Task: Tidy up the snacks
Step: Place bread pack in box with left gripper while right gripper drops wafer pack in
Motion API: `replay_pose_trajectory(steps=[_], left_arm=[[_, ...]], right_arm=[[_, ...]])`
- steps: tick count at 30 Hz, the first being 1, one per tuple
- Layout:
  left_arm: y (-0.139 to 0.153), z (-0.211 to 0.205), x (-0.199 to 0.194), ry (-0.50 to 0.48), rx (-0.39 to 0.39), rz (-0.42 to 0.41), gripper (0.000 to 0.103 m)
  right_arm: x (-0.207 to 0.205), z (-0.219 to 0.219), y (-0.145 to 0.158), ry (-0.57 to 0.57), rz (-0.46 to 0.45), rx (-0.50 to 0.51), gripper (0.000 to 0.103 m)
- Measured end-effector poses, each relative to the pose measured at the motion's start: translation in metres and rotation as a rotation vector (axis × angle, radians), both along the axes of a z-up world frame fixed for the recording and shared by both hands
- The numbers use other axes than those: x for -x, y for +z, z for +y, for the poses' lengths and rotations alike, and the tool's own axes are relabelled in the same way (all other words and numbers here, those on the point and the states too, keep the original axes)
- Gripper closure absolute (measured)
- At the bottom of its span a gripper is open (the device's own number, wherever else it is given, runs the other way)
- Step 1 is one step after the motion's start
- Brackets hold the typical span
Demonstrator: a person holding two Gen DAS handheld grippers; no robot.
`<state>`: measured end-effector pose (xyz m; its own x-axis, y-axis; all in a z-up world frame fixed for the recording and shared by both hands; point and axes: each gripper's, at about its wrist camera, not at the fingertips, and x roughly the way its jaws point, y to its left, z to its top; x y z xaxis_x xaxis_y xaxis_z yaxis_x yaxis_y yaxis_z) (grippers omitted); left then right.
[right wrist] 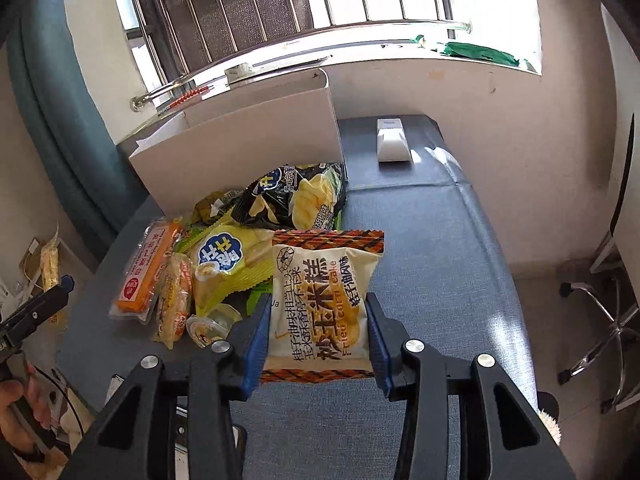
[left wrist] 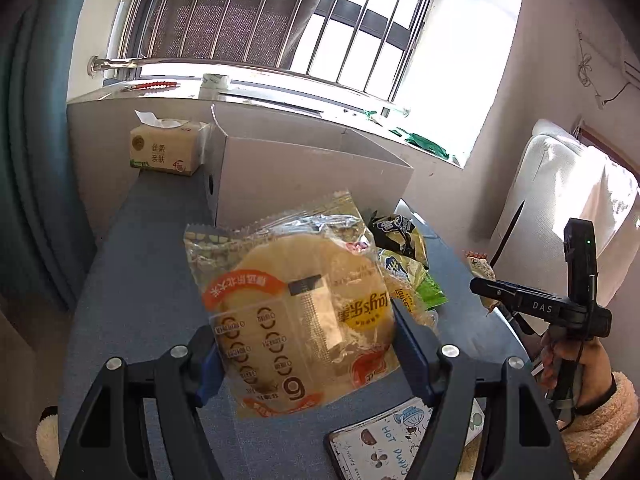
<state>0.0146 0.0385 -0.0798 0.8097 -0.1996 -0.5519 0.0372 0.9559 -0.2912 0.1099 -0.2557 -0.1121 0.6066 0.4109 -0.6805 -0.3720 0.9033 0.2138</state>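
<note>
Both hand-held grippers pinch packets: left [left wrist: 306, 350] apparently bread [left wrist: 296, 308], right [right wrist: 316, 344] corn cake [right wrist: 320, 304].

Table [right wrist: 420, 240]: blue-grey woven cloth cover, matt, slightly coarse. White box [right wrist: 240, 148] on it: matt card, smooth. Beside the box, chip bag [right wrist: 296, 196]: glossy plastic film. Bread packet [left wrist: 296, 304]: clear crinkled film, shiny. Corn cake packet [right wrist: 320, 300]: matt-looking film, crimped ends. Window bars [left wrist: 248, 12] behind the box: polished metal.
</note>
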Motion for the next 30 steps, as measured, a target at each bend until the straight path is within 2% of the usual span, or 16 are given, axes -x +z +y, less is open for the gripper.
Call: replay_pose_trajectory(steps=[5,9,12,15,19,20,21,22,23,26,30], left_arm=[[0.050,0.014,-0.042,-0.015,-0.015,-0.103,0.027],[0.083,0.032,-0.102,0.008,0.005,-0.127,0.027],[0.093,0.044,-0.160,0.030,-0.031,-0.091,0.027],[0.089,0.056,-0.213,0.029,-0.037,-0.029,0.027],[0.077,0.064,-0.257,0.045,-0.066,0.054,0.027],[0.075,0.066,-0.264,0.052,-0.081,0.073,0.026],[0.071,0.069,-0.271,0.044,-0.085,0.105,0.020],[0.068,0.071,-0.275,0.035,-0.077,0.132,0.009],[0.067,0.075,-0.276,0.047,-0.074,0.140,0.002],[0.070,0.077,-0.264,0.056,-0.123,0.097,0.000],[0.070,0.077,-0.246,0.030,-0.141,0.089,0.000]], right_arm=[[-0.036,0.012,0.062,0.056,-0.100,-0.069,0.056],[-0.088,0.039,0.099,0.087,-0.135,-0.136,0.056],[-0.136,0.064,0.112,0.098,-0.092,-0.175,0.056],[-0.180,0.096,0.112,0.101,-0.069,-0.115,0.055],[-0.223,0.126,0.102,0.087,-0.030,-0.028,0.054],[-0.231,0.131,0.101,0.094,-0.022,-0.014,0.051],[-0.238,0.136,0.100,0.105,-0.012,0.003,0.041],[-0.242,0.139,0.099,0.114,-0.010,0.012,0.025],[-0.243,0.141,0.100,0.109,-0.018,0.015,0.002],[-0.233,0.131,0.106,0.114,-0.086,-0.040,0.000],[-0.225,0.125,0.102,0.067,-0.061,-0.028,0.000]])
